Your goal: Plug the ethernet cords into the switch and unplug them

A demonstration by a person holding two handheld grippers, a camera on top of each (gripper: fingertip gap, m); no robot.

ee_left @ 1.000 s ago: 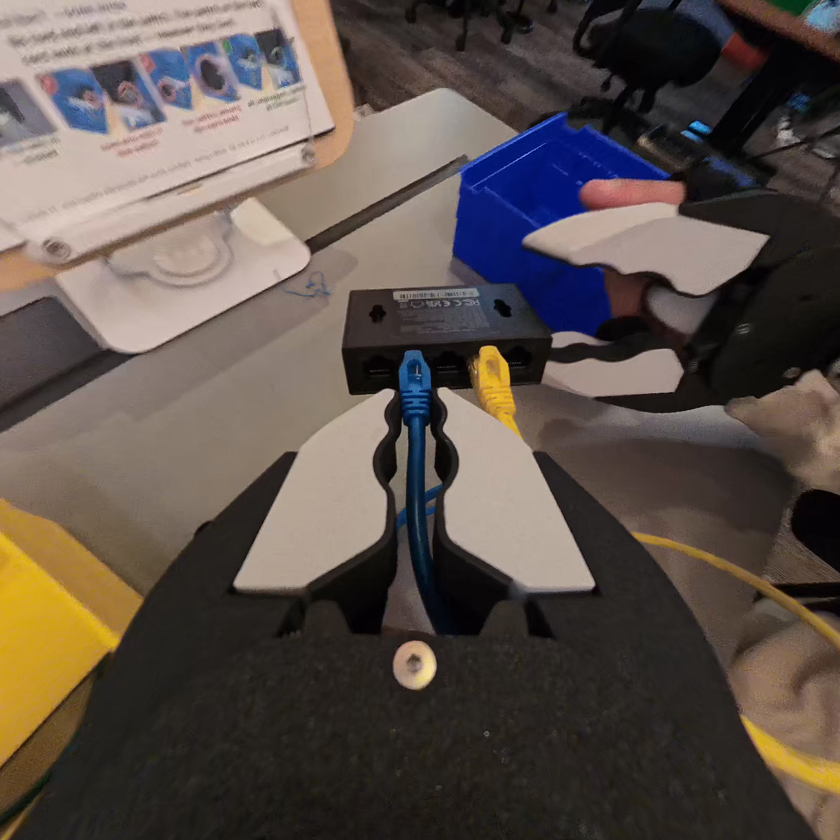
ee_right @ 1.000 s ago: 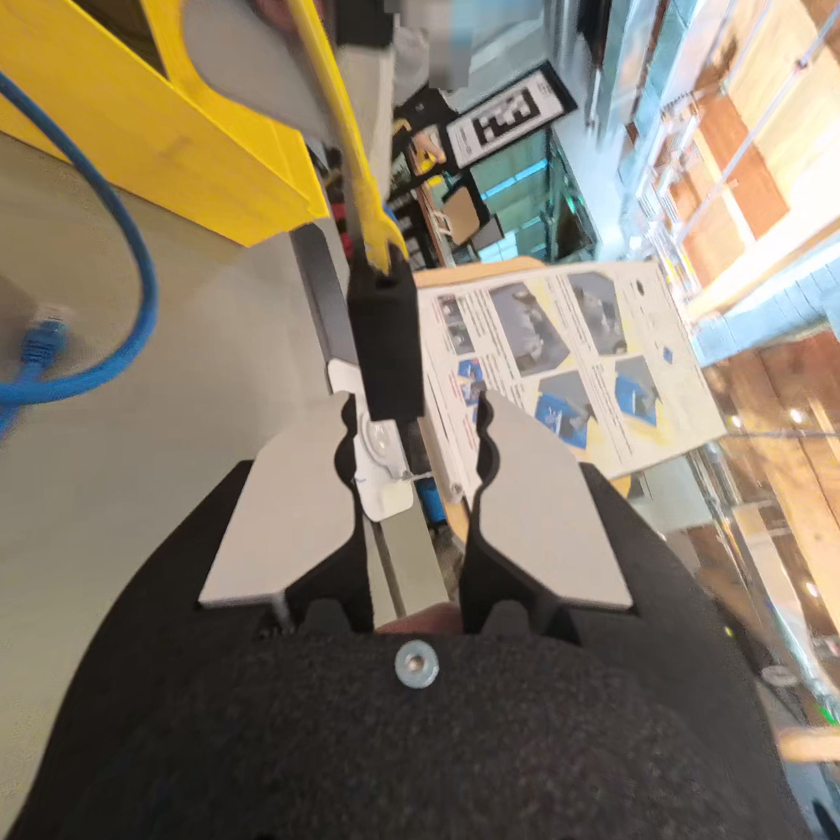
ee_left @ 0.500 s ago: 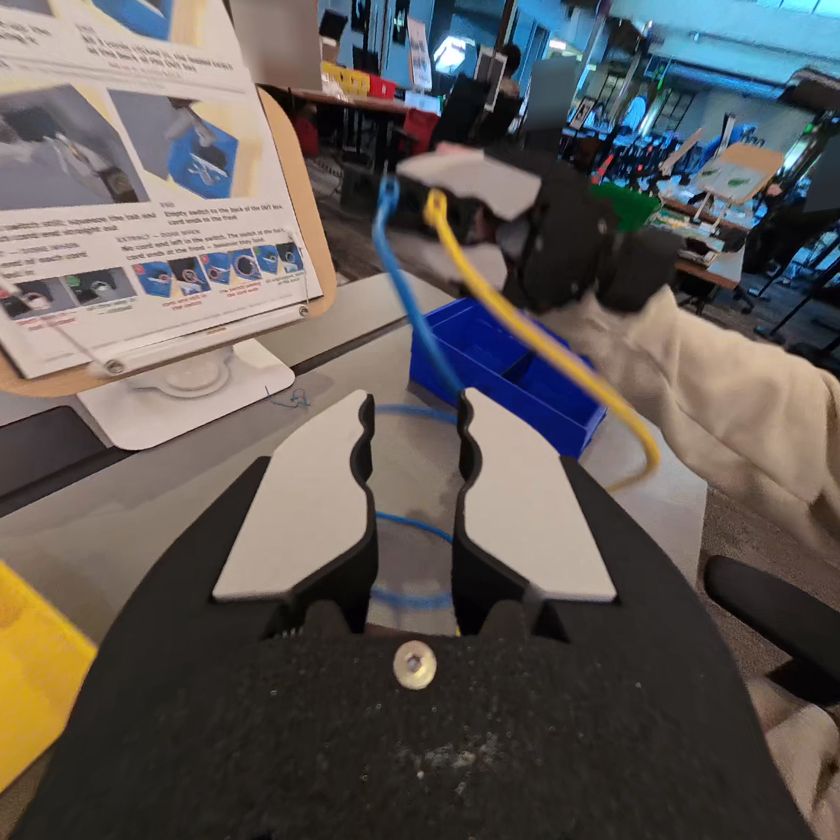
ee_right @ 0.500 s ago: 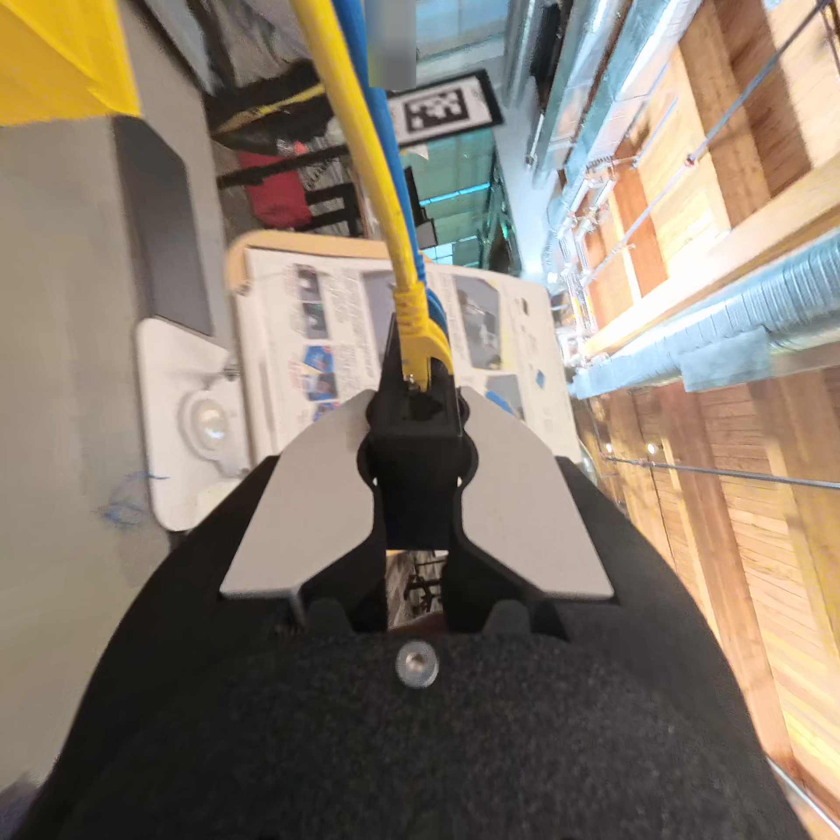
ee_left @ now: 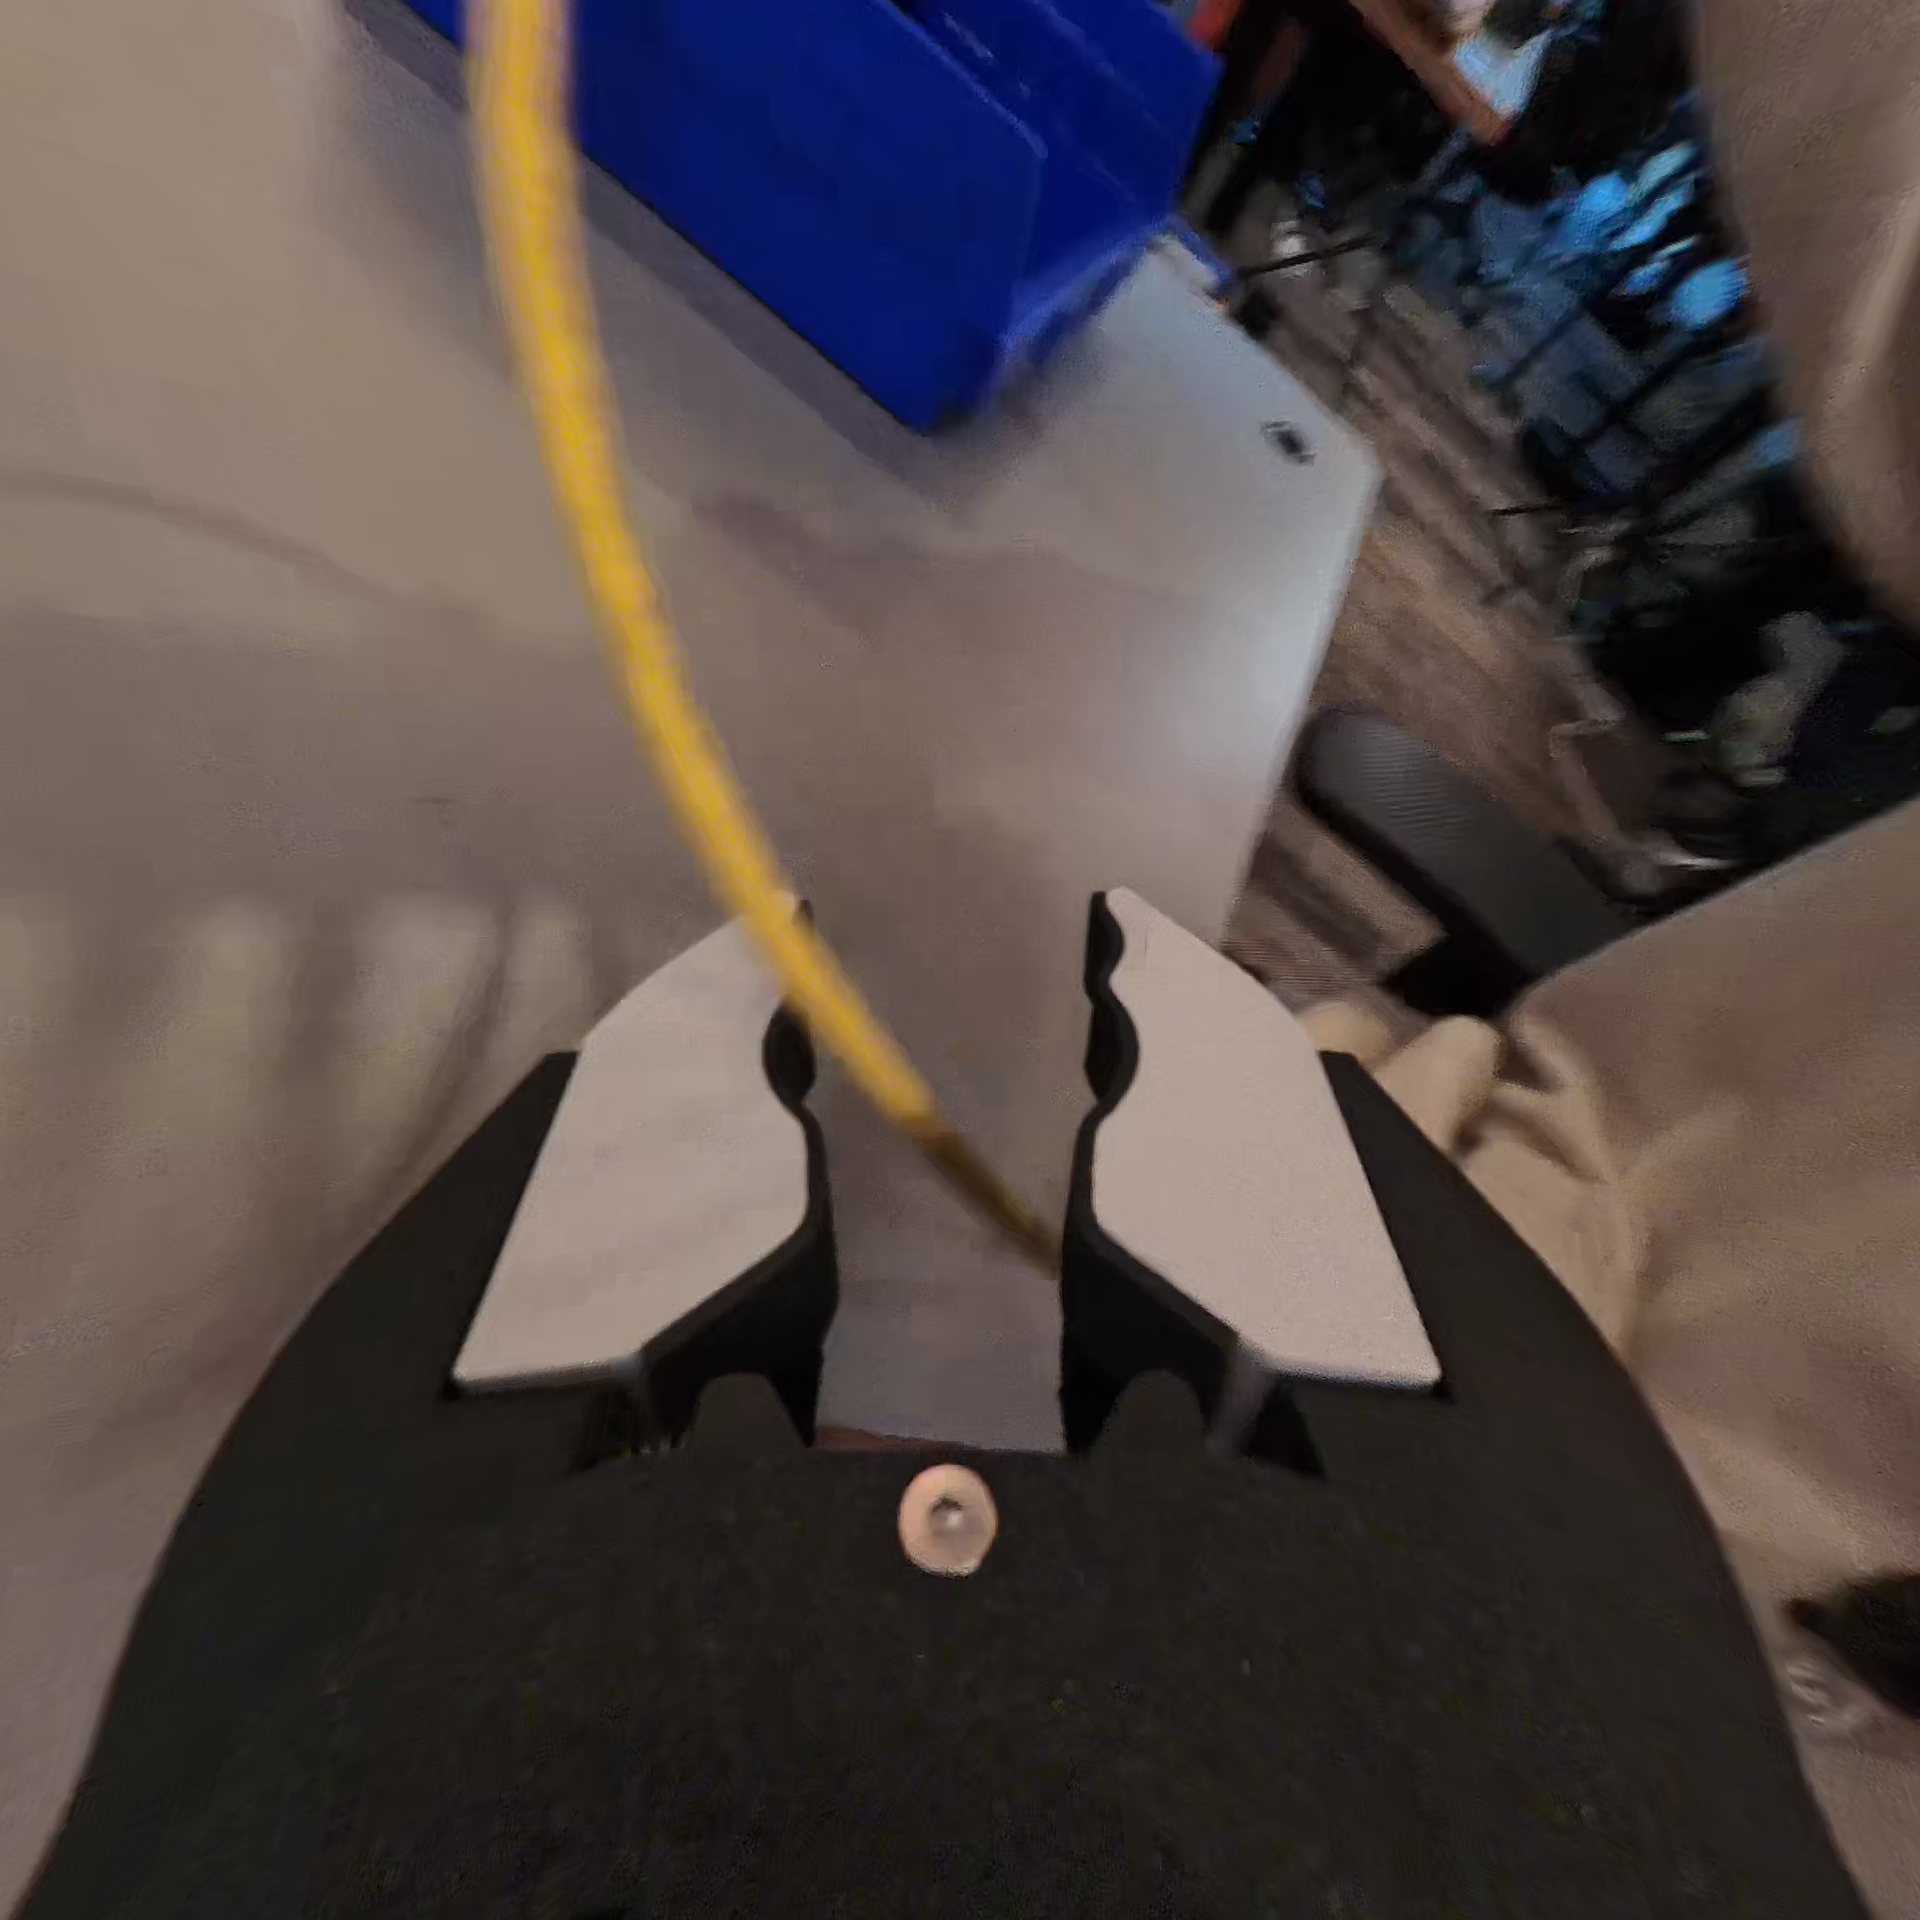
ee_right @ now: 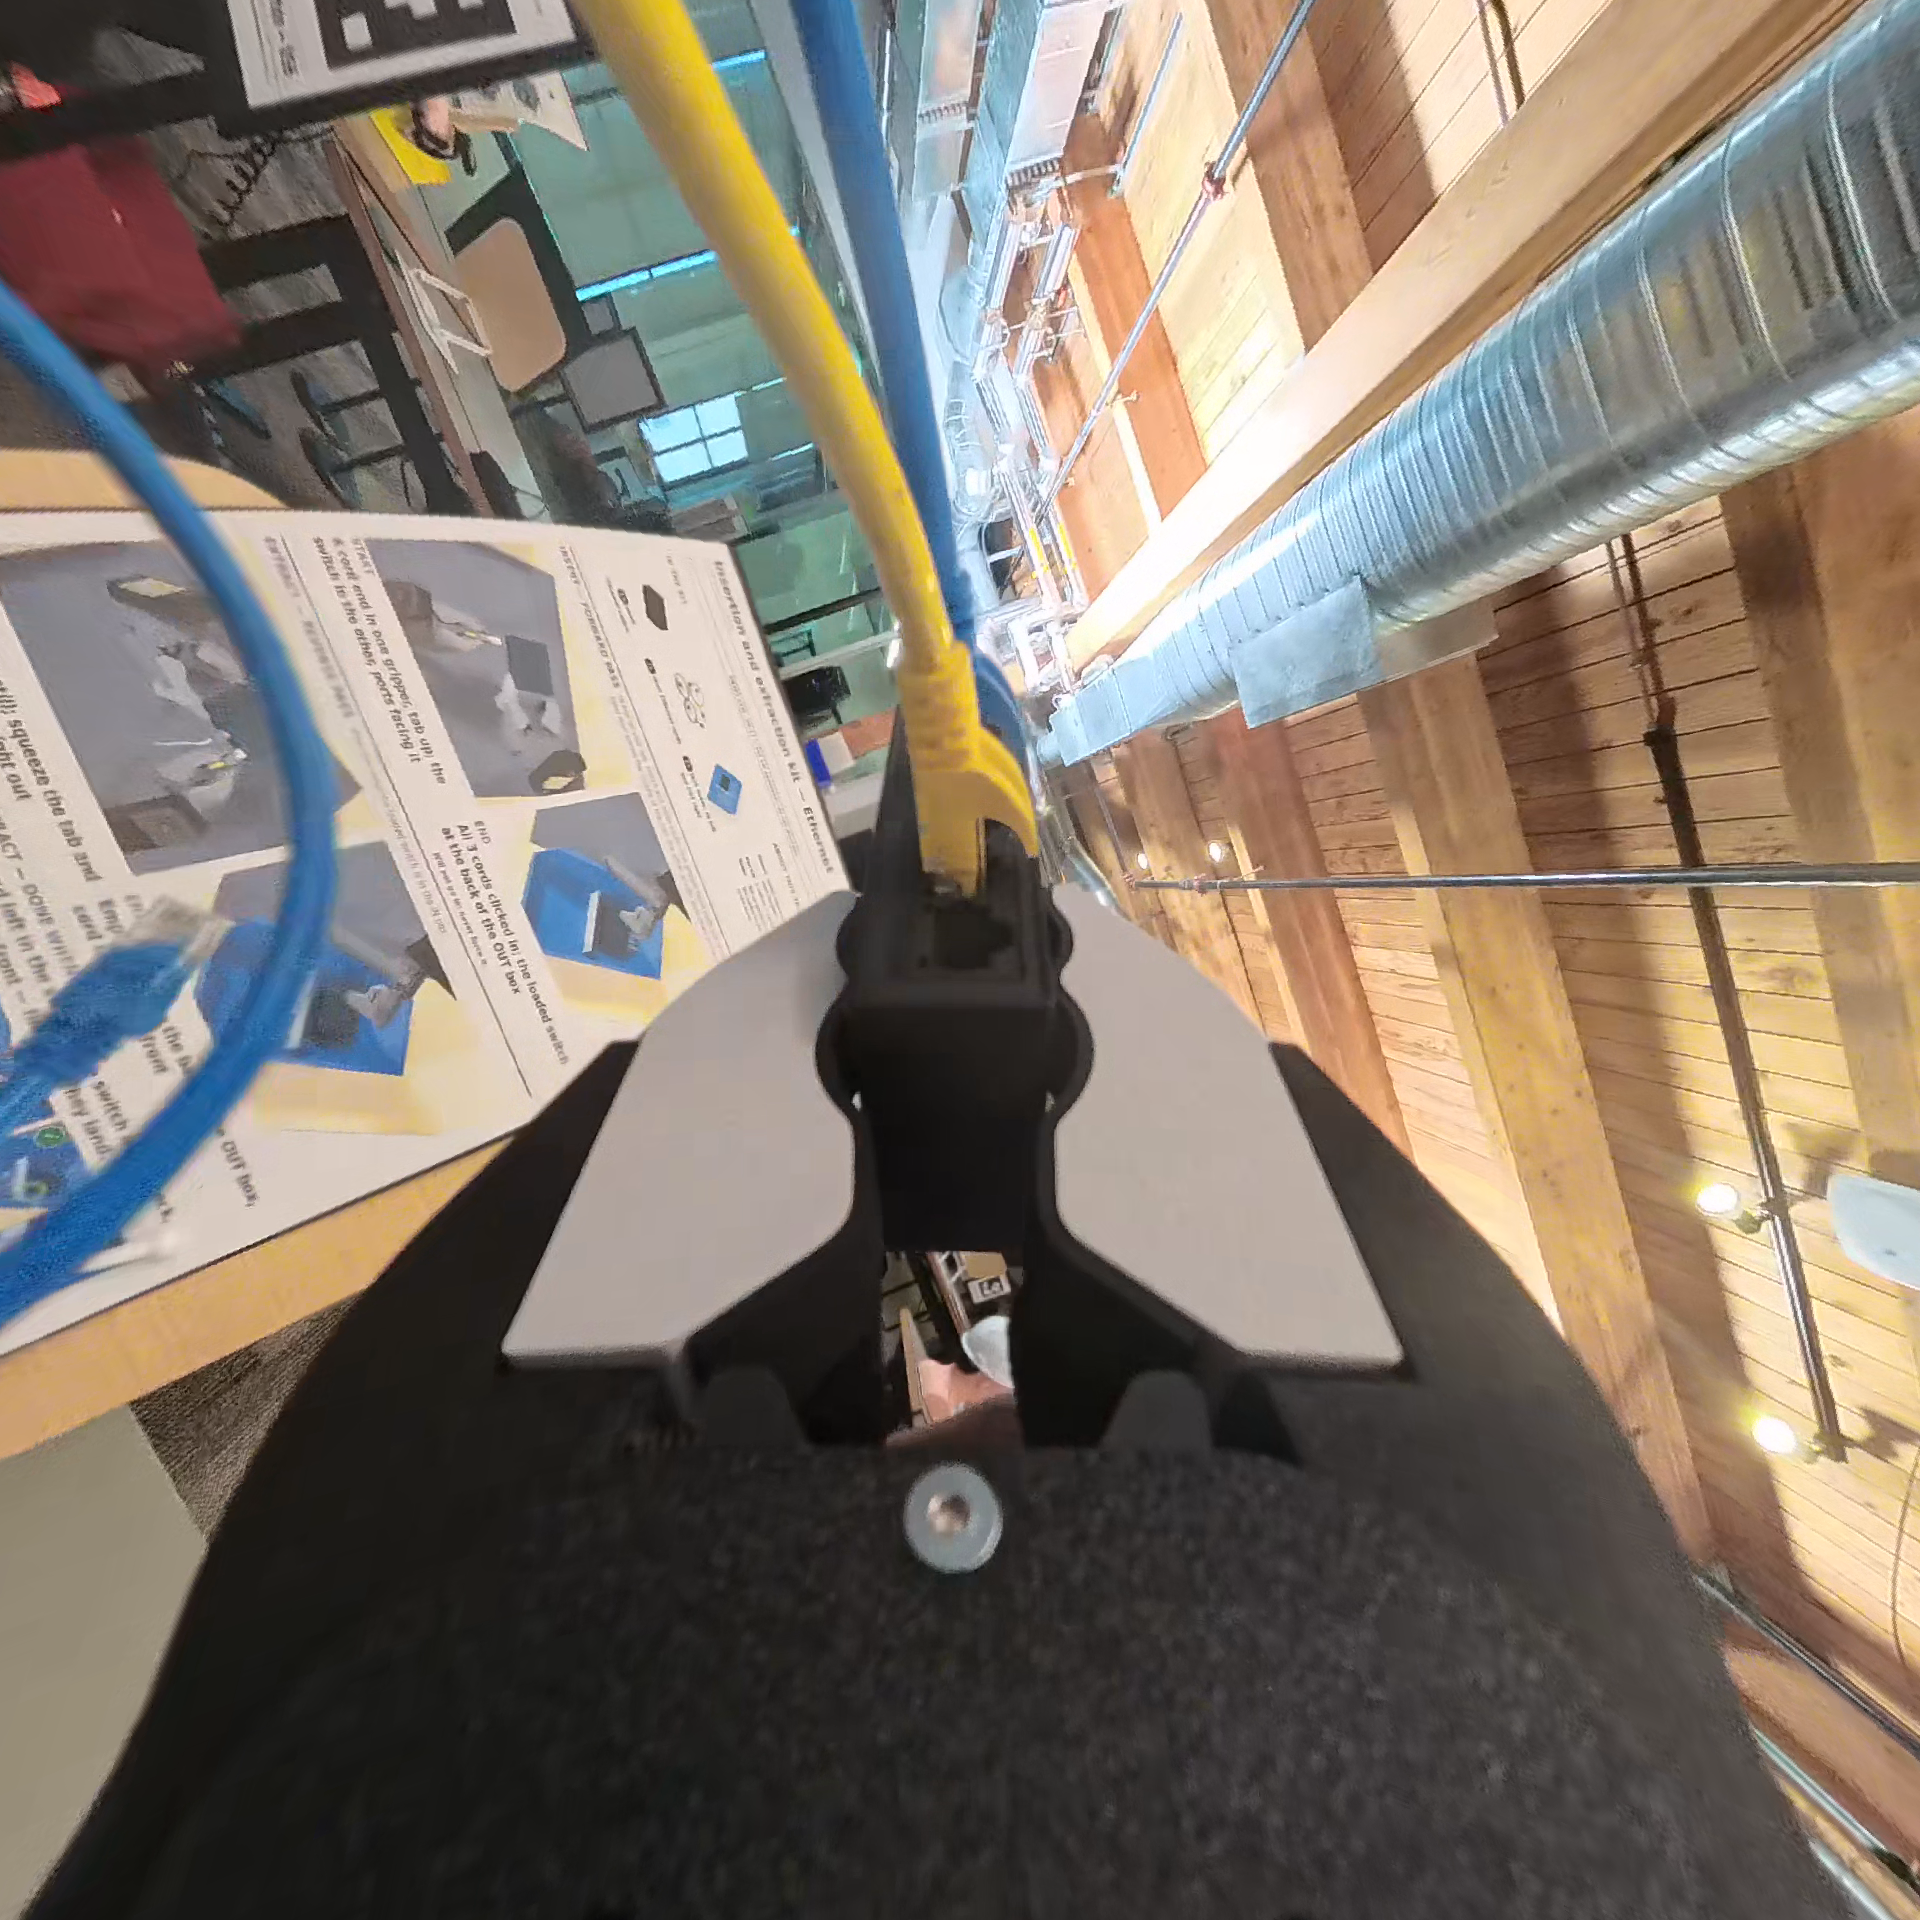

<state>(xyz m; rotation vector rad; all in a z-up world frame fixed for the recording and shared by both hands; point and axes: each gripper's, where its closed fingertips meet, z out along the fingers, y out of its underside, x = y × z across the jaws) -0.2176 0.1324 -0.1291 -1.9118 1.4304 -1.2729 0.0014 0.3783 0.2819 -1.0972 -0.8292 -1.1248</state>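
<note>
Blue bin [ee_left: 831, 177] on grey table [ee_left: 260, 520]; instruction sheet [ee_right: 416, 790].

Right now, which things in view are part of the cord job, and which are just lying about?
Part of the job:
- small black plastic switch, clamped in the right gripper
- yellow ethernet cord, plugged into the switch
- blue ethernet cord, running to the switch
- left gripper, open

Lying about:
- blue plastic bin
- printed instruction sheet
- grey table

Blurred yellow cord [ee_left: 613, 582], top end cut off; table [ee_left: 260, 623] smeared.
</note>
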